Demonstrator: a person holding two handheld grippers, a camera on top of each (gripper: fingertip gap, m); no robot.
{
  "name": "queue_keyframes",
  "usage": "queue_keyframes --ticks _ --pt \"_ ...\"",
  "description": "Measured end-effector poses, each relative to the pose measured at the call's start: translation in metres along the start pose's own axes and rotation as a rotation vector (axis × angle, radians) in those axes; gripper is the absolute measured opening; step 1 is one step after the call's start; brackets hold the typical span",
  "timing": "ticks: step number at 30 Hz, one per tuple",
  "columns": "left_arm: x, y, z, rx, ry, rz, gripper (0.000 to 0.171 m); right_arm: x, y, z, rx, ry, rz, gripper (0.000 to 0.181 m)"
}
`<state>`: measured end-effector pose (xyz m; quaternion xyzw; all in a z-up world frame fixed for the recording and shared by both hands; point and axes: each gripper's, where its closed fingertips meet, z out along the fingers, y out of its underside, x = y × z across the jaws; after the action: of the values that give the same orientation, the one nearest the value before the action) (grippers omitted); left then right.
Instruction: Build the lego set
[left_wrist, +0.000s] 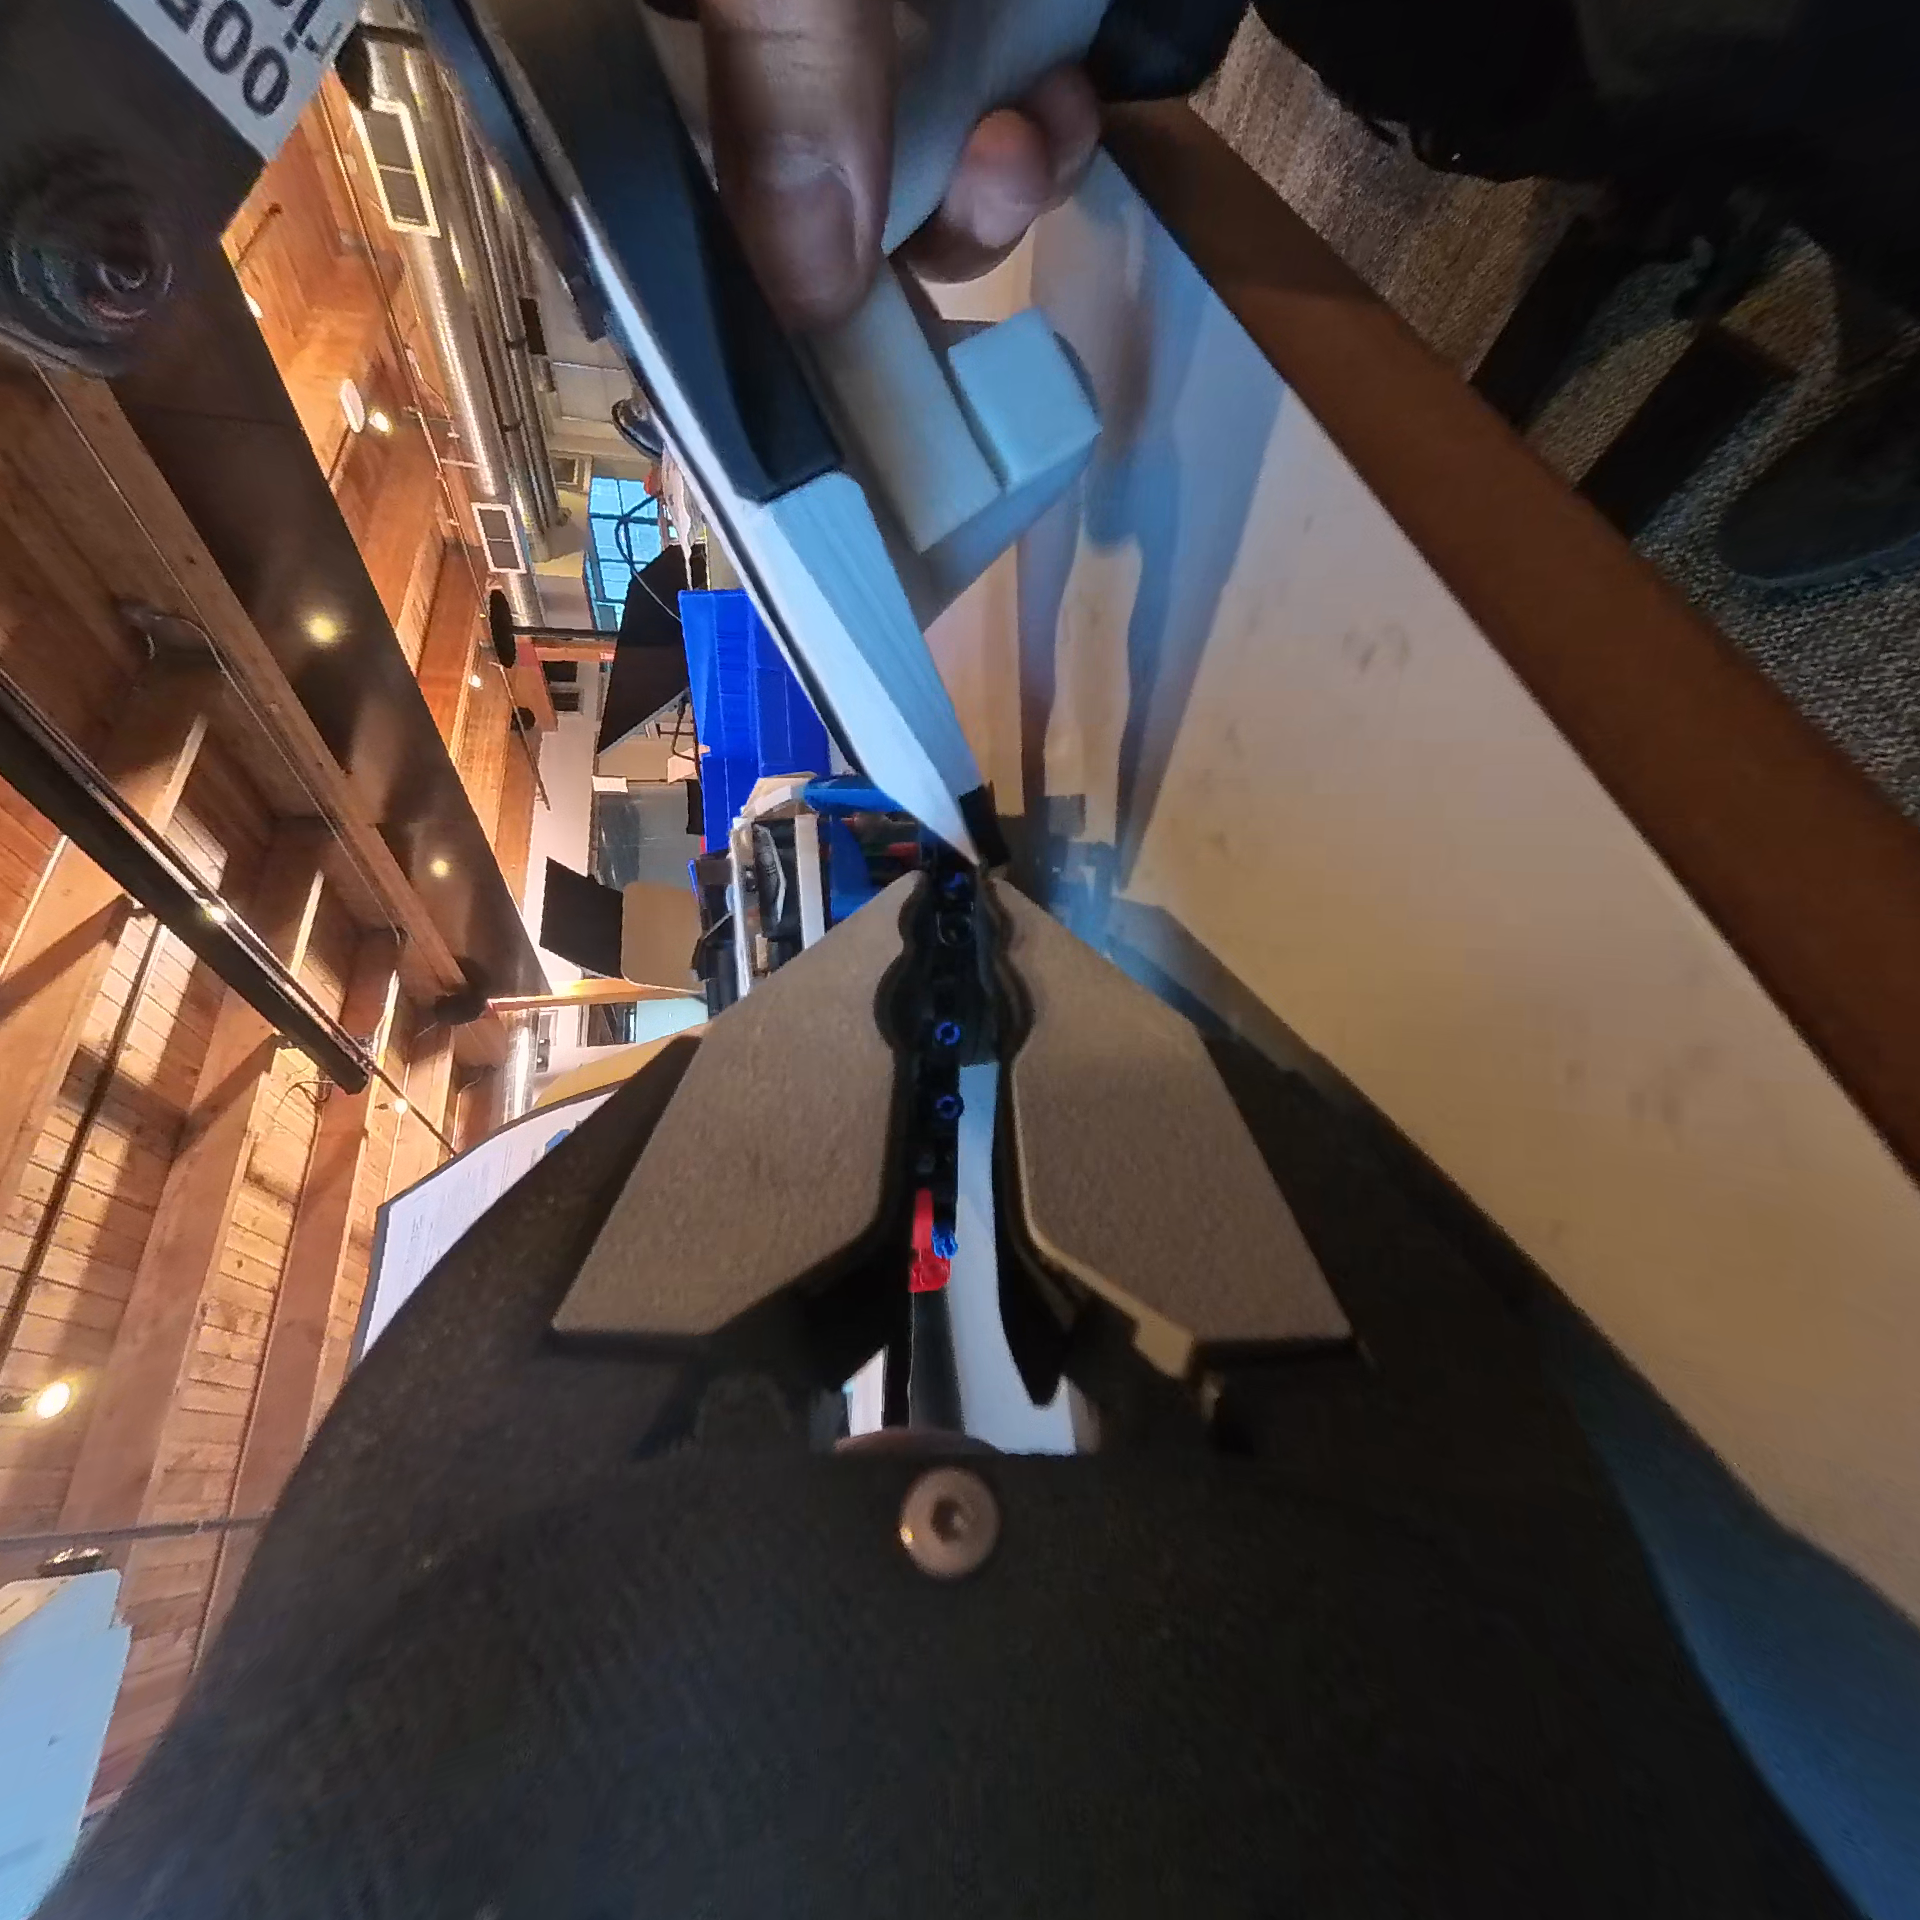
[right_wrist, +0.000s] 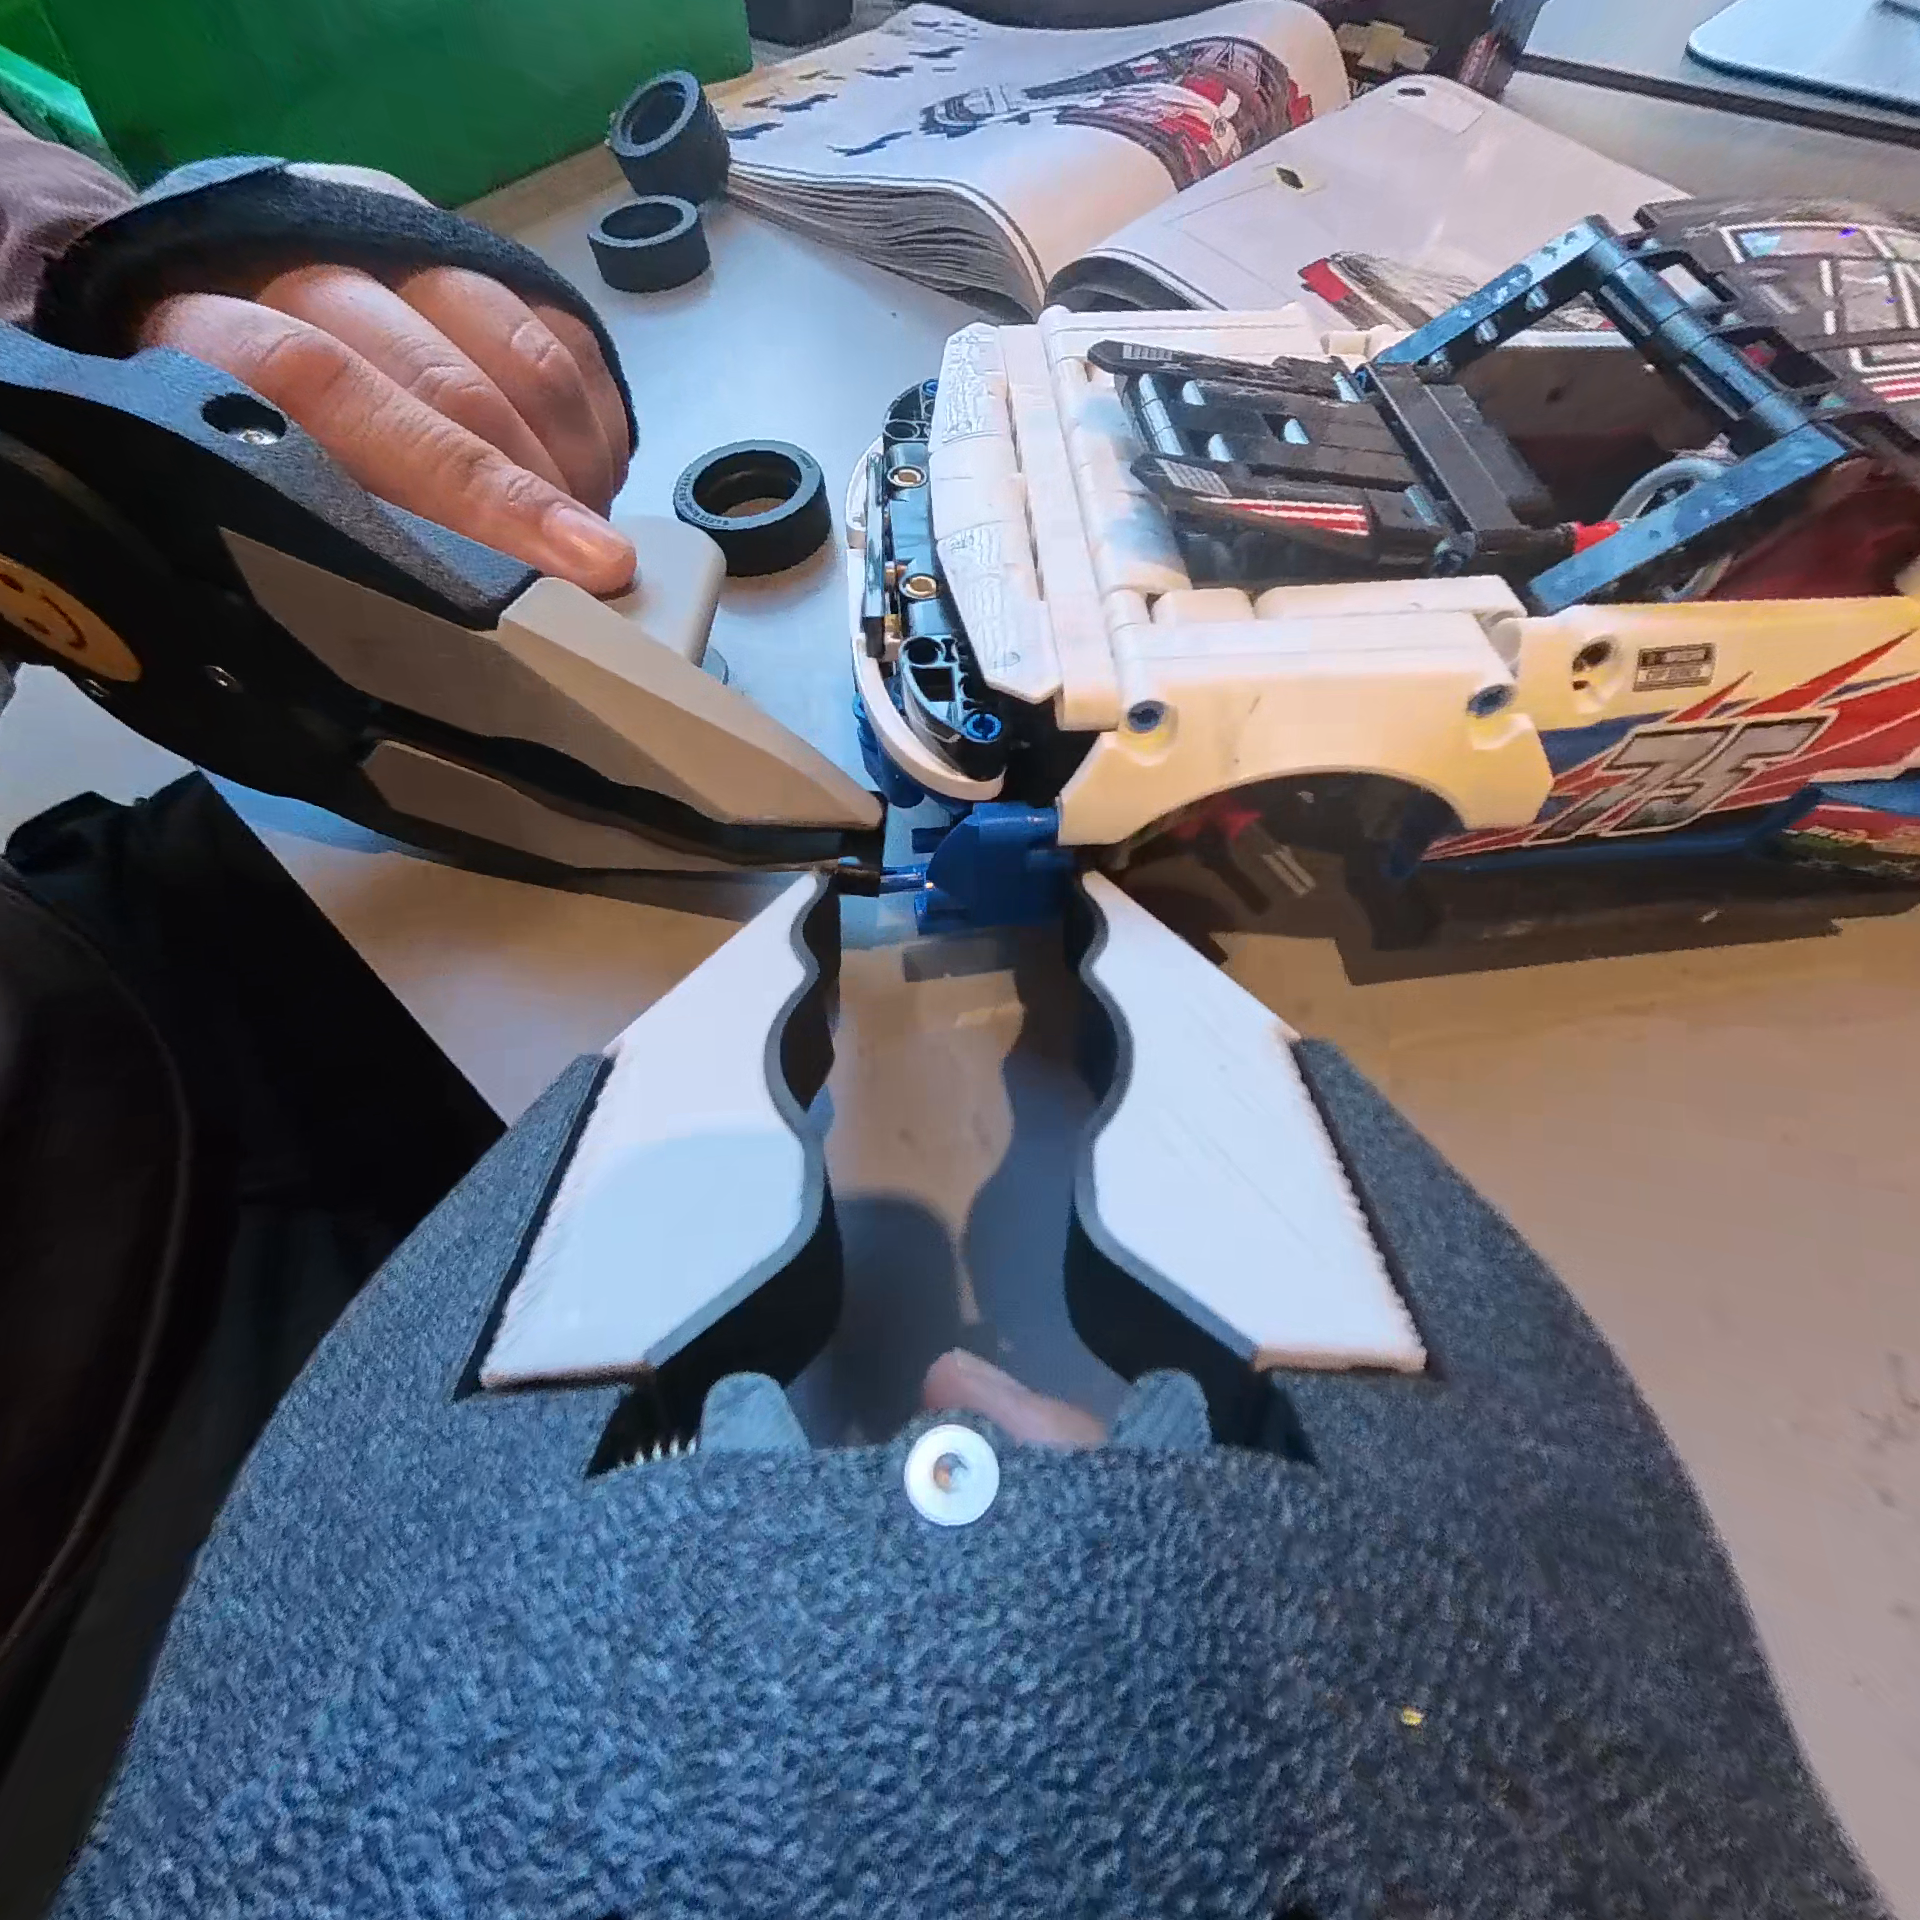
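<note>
your right wrist view is showing what the left is missing: the white lego race car with red and blue stickers (right_wrist: 1299, 665) sitting on the pale tabletop (right_wrist: 1558, 1247), three black rubber tyres (right_wrist: 753, 509) lying loose near its nose, and an open instruction booklet (right_wrist: 1039, 145) behind. your right gripper (right_wrist: 951, 914) is hovering with fingers spread, just short of a dark blue lego piece (right_wrist: 992, 857) at the car's front corner. your left gripper (right_wrist: 862, 831) is coming in sideways, your hand (right_wrist: 416, 416) wrapping its body, tips pressed together on a thin black part there. the left view is rolled sideways; your left gripper (left_wrist: 956, 883) is pinching a black studded lego beam with blue pins (left_wrist: 940, 1039), and the car is mostly hidden behind the fingers.
</note>
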<state>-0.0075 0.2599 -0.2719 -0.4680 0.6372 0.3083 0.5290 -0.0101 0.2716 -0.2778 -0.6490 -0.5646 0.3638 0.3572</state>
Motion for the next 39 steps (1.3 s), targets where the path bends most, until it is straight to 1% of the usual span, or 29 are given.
queue_keyframes --ticks 4,17,26,32,39 --pt "0.0004 -0.0008 -0.0002 0.01 0.001 -0.001 0.005 -0.0001 0.0003 -0.0004 0.0 -0.013 -0.016 0.043" --pt "0.0021 -0.0007 0.0022 0.025 0.003 -0.006 0.004 -0.0028 -0.0006 -0.0016 0.006 -0.102 0.063 0.041" --pt "0.002 -0.0014 0.0026 0.033 0.005 -0.008 0.005 -0.0029 -0.0004 -0.002 0.006 -0.111 0.062 0.041" --pt "0.0025 -0.0013 0.0055 0.037 -0.015 0.052 0.003 -0.0022 0.0008 -0.0017 -0.003 -0.121 0.08 0.04" --pt "0.0035 -0.0018 0.0055 0.034 -0.028 0.066 0.005 -0.0019 0.0016 -0.0016 -0.014 -0.134 0.087 0.039"
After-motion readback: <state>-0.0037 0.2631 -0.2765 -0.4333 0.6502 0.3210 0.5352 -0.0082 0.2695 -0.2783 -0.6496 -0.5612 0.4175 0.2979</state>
